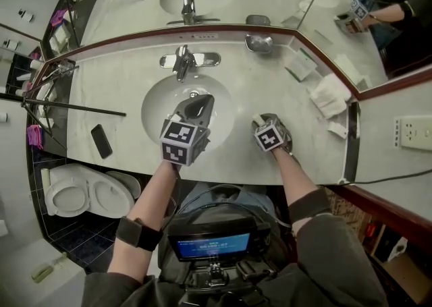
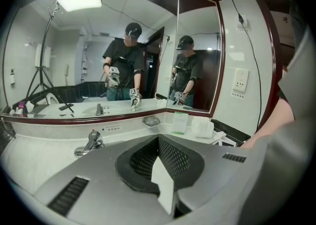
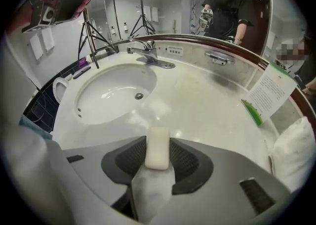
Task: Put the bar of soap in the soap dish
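Straddling the bar of soap (image 3: pixel 157 155): right gripper (image 1: pixel 263 122), lower centre-right of the head view, jaws spread, one pad close along each long side, no squeeze visible.
Soap's place: on the counter (image 1: pixel 270 90) near its front edge, just right of the sink basin (image 1: pixel 156 106).
Upper centre, against the mirror: soap dish (image 1: pixel 259 43), well apart from the soap.
Between soap and dish: pale counter, with the faucet (image 1: pixel 182 61) to the left and a standing card (image 1: pixel 300 64) and folded towel (image 1: pixel 329 95) to the right.
Over the basin: left gripper (image 1: pixel 197 103), jaws pressed together, nothing between them.
Left counter edge: black phone (image 1: pixel 102 141).
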